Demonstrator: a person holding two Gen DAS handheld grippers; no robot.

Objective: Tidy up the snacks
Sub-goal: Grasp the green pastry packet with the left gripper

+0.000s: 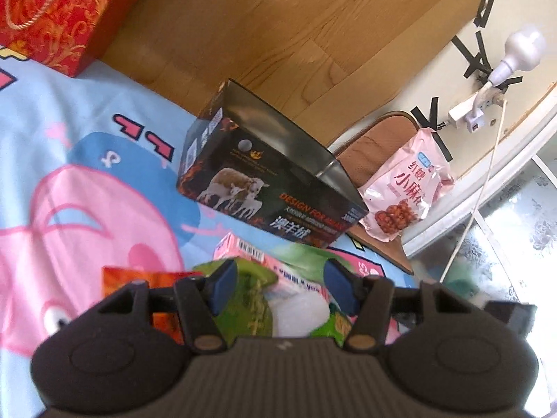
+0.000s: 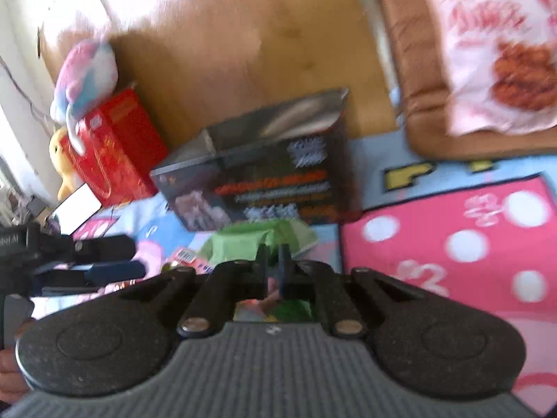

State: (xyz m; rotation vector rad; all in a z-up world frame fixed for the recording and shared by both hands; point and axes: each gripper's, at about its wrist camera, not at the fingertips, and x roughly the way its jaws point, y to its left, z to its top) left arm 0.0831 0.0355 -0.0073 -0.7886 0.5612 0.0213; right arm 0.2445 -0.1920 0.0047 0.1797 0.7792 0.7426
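My left gripper (image 1: 281, 287) stands open low over a pile of snacks on the cartoon blanket (image 1: 87, 174). A green and white snack bag (image 1: 250, 303) lies between its blue pads (image 1: 222, 285), which do not press it. A pink carton (image 1: 243, 247) sits just beyond, and a red-orange packet (image 1: 139, 278) to the left. My right gripper (image 2: 273, 254) is shut, its tips pinched into the crumpled near edge of the green snack bag (image 2: 264, 237). An open black box with sheep printed on it (image 1: 271, 188) (image 2: 271, 181) stands behind the pile. In the right wrist view the left gripper (image 2: 132, 257) shows at the left.
A pink bag of fried snacks (image 1: 407, 188) (image 2: 494, 52) rests on a brown cushion (image 1: 369, 146). A red gift bag (image 1: 52, 10) (image 2: 115, 146) stands at the blanket's edge with plush toys (image 2: 87, 73) on it. Wood floor (image 1: 296, 35) lies beyond. A lamp (image 1: 515, 55) is taped to the wall.
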